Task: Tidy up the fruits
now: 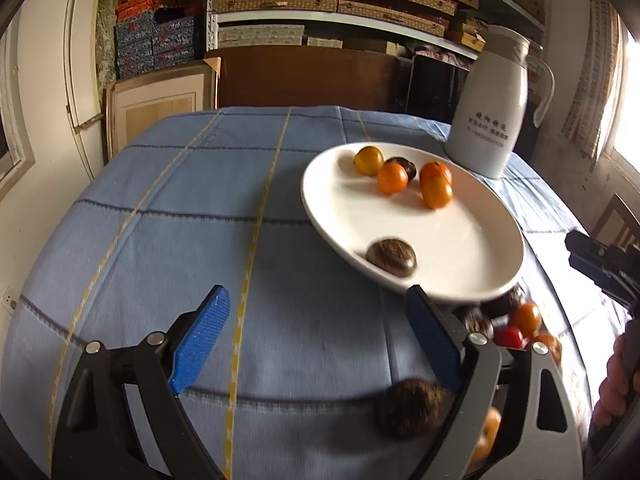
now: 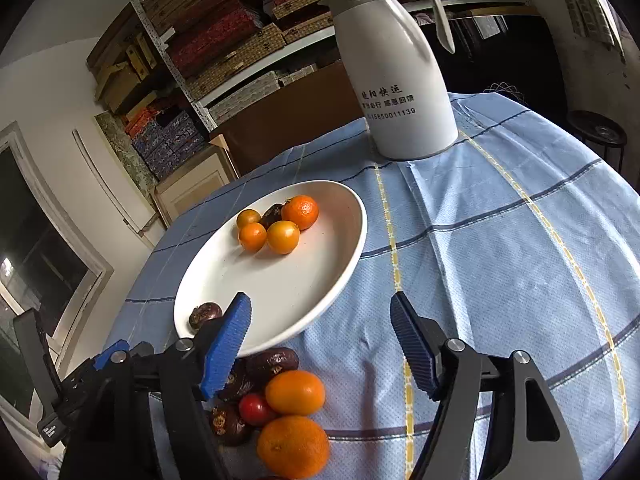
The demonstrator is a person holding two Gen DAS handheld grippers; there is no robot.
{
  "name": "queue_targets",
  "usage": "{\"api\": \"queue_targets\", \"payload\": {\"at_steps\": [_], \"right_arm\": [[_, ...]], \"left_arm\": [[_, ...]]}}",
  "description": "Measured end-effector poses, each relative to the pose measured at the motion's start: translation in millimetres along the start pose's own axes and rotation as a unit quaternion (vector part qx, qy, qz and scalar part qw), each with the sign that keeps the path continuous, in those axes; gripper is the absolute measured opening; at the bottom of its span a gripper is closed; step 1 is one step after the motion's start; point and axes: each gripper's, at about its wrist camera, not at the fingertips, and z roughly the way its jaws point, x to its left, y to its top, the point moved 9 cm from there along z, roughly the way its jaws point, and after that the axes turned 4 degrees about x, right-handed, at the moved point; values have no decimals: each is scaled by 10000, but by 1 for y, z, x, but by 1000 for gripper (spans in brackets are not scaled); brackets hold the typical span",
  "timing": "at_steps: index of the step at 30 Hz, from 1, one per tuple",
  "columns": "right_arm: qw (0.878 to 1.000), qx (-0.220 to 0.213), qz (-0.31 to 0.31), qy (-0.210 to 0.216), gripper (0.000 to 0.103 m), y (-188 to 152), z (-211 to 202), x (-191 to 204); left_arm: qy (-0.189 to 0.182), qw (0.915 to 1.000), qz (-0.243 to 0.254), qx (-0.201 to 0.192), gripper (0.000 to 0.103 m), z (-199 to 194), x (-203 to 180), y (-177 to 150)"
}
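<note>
Blue checked tablecloth (image 2: 500,248) fills the lower frame of both views. At upper centre of the right wrist view stands the white jug (image 2: 400,76), printed text facing us. Left of centre sits the white plate (image 2: 336,280), carrying four orange fruits (image 2: 283,237) bunched around a dark one at its far side, plus a lone dark fruit (image 1: 391,258) near the front rim. Bottom centre, off the plate, a loose pile on the cloth: oranges (image 2: 295,392), a red tomato (image 2: 256,408), dark fruits (image 2: 272,362). Left gripper (image 1: 320,340) spread wide, nothing between its blue pads. Right gripper (image 2: 320,344) likewise gaping, empty.
</note>
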Motion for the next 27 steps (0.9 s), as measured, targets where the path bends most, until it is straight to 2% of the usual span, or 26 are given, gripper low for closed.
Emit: {"api": "queue_targets", "payload": {"at_steps": [2, 7, 11, 15, 17, 21, 25, 27], "right_arm": [[9999, -26, 113, -7, 80, -5, -7, -7], [9993, -12, 375, 80, 81, -15, -17, -19], [9992, 44, 379, 82, 81, -18, -16, -20], [9994, 69, 338, 77, 81, -19, -15, -17], [9994, 70, 334, 83, 81, -19, -15, -17], [9993, 96, 341, 85, 81, -19, -14, -16], [9993, 100, 346, 86, 81, -20, -14, -16], [9993, 118, 327, 95, 82, -20, -13, -15]], "left_arm": [[-91, 9999, 95, 77, 87, -7, -3, -14], [-111, 9983, 561, 119, 91, -23, -20, -44], [-132, 9966, 799, 134, 91, -24, -31, -51], [11, 9949, 932, 395, 91, -10, -34, -56], [29, 9942, 942, 513, 92, -4, -33, -58], [37, 9941, 887, 630, 99, 4, -25, -57], [749, 9942, 529, 564, 99, 6, 14, -49], [791, 9945, 238, 647, 99, 7, 30, -49]]}}
